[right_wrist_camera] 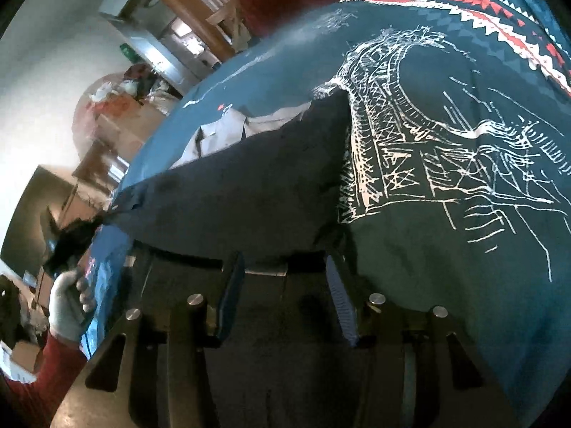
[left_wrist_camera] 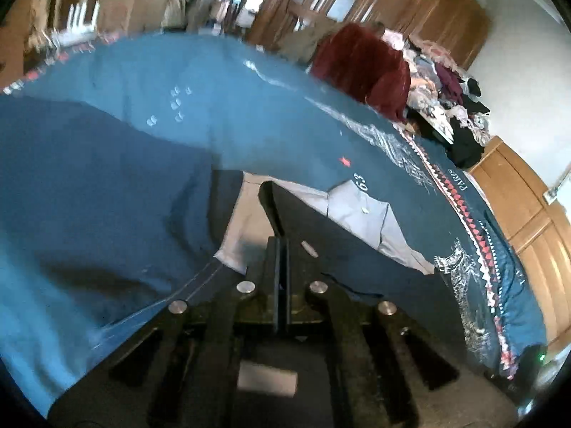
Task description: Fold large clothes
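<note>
Left gripper [left_wrist_camera: 282, 249] is pinching the dark garment [left_wrist_camera: 357, 249], jaws together. Right gripper [right_wrist_camera: 282, 299] is hovering with jaws wide apart above the garment, which is lying across the blue printed cloth [left_wrist_camera: 249, 114].

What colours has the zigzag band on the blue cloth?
Red and white, on the blue cloth; the zigzag band shows best in the right wrist view.

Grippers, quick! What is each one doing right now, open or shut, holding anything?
Left gripper: shut, pinching a dark navy garment.
Right gripper: open, fingers apart at the dark navy garment's edge, gripping nothing.
</note>
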`<action>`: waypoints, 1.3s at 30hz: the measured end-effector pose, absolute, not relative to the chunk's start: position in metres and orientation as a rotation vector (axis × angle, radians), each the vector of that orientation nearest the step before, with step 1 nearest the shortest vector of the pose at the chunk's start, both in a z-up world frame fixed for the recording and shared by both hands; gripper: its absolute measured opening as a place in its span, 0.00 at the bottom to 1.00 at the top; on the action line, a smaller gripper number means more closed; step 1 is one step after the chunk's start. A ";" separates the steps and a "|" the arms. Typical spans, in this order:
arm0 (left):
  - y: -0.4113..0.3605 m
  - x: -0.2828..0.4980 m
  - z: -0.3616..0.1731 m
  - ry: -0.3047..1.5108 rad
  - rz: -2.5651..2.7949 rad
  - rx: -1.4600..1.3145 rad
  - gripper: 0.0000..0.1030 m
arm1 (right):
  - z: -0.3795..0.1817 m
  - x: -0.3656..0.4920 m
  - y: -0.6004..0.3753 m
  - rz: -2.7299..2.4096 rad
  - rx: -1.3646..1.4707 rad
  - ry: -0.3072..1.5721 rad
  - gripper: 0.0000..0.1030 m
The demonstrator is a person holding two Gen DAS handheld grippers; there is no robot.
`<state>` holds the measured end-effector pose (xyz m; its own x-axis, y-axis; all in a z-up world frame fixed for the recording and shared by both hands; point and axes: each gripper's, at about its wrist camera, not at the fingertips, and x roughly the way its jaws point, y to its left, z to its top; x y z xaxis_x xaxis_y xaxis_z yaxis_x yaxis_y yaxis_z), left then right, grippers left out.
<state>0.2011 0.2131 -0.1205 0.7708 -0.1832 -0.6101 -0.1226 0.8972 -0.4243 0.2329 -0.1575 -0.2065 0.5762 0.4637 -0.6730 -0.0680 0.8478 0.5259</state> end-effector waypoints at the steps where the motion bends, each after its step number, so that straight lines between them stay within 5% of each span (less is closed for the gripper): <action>1: 0.218 0.202 -0.136 0.743 -0.024 -0.478 0.01 | -0.209 0.236 -0.157 0.325 0.475 0.920 0.52; 6: 0.233 0.201 -0.185 0.853 0.018 -0.540 0.05 | -0.214 0.244 -0.150 0.323 0.466 0.932 0.56; 13: 0.237 0.187 -0.176 0.851 0.017 -0.530 0.11 | -0.211 0.241 -0.149 0.316 0.475 0.925 0.56; 16: 0.244 0.184 -0.174 0.852 0.012 -0.562 0.22 | -0.210 0.240 -0.143 0.316 0.463 0.930 0.56; 21: 0.291 0.143 -0.144 0.732 0.057 -0.606 0.66 | -0.200 0.229 -0.118 0.354 0.430 0.933 0.56; 22: 0.315 0.131 -0.137 0.698 0.097 -0.612 0.69 | -0.199 0.226 -0.111 0.365 0.413 0.938 0.56; 31: 0.525 0.089 -0.146 0.616 0.405 -0.707 0.74 | -0.218 0.206 -0.016 0.506 0.295 1.066 0.64; 33: 0.550 0.100 -0.155 0.635 0.395 -0.726 0.74 | -0.221 0.205 -0.004 0.523 0.291 1.056 0.75; 39: 0.601 0.144 -0.172 0.618 0.365 -0.795 0.74 | -0.222 0.205 0.007 0.508 0.264 1.042 0.75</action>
<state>0.1441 0.6009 -0.1722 0.7660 0.0763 -0.6383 -0.5225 0.6523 -0.5491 0.2051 0.0073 -0.2223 0.4032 0.5187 -0.7539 -0.2743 0.8544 0.4412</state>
